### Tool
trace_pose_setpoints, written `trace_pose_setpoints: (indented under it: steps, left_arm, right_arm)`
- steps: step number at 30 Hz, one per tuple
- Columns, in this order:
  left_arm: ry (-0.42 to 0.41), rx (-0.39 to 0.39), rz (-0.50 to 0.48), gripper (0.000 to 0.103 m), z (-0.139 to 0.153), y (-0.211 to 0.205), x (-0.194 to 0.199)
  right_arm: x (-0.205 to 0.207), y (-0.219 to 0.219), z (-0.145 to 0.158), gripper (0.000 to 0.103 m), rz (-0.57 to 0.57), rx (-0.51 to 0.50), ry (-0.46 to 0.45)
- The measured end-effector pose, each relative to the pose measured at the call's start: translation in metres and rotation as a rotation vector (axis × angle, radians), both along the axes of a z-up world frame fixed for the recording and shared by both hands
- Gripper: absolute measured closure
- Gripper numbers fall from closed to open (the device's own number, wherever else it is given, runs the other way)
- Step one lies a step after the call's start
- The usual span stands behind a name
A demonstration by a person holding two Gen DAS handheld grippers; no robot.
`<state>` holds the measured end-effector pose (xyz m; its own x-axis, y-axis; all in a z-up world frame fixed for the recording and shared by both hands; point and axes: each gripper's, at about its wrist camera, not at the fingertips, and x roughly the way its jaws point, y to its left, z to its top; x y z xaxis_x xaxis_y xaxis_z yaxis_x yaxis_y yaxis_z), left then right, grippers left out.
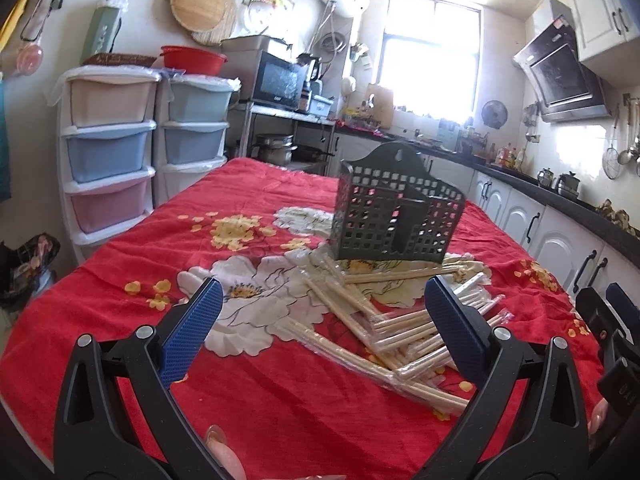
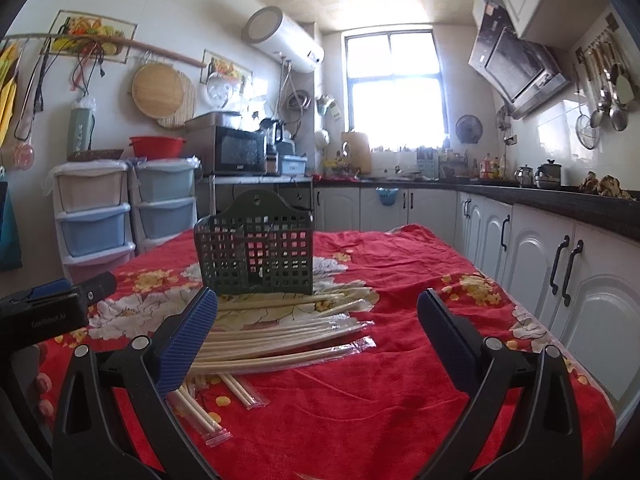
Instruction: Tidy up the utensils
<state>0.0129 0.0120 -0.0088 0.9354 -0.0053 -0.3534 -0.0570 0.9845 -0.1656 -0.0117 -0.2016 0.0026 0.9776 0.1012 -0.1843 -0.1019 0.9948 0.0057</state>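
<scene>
A loose heap of pale wooden chopsticks point(image 1: 394, 320), each pair sealed in a clear plastic sleeve, lies criss-crossed on the red floral tablecloth point(image 1: 280, 400), just near of a dark green perforated utensil holder point(image 1: 396, 216) standing upright. The left gripper point(image 1: 322, 328) and right gripper point(image 2: 318, 330) hover above the cloth, jaws spread wide, both empty.

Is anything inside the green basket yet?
The basket looks empty: through its grid walls only a divider and red cloth show. Its floor is hidden. The wrapped chopsticks lie on the cloth in front.
</scene>
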Motion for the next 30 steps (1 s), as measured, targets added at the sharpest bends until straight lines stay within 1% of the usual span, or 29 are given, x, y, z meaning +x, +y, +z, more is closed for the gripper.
trace_pose_setpoints:
  steps: [9, 13, 18, 23, 25, 28, 30]
  left_arm:
    - [0.079, -0.036, 0.021, 0.01, -0.006, 0.021, 0.012]
    - [0.114, -0.06, 0.0, 0.01, -0.006, 0.03, 0.019]
    - [0.218, -0.087, -0.017, 0.01, -0.008, 0.037, 0.036]
    - [0.282, -0.081, -0.042, 0.01, -0.013, 0.038, 0.046]
    - [0.325, -0.108, -0.08, 0.01, -0.018, 0.038, 0.052]
    - [0.387, -0.194, -0.142, 0.01, -0.029, 0.039, 0.06]
    - [0.427, -0.233, -0.159, 0.011, -0.037, 0.04, 0.065]
  right_arm:
    - [0.029, 0.01, 0.01, 0.006, 0.049, -0.059, 0.112]
    - [0.049, 0.009, 0.018, 0.006, 0.074, -0.053, 0.186]
    - [0.077, 0.003, 0.027, 0.006, 0.092, -0.032, 0.274]
    - [0.103, -0.004, 0.035, 0.006, 0.106, -0.024, 0.328]
    - [0.11, -0.005, 0.037, 0.006, 0.106, -0.03, 0.341]
    - [0.124, -0.01, 0.037, 0.006, 0.103, -0.039, 0.361]
    - [0.135, -0.014, 0.035, 0.006, 0.101, -0.037, 0.381]
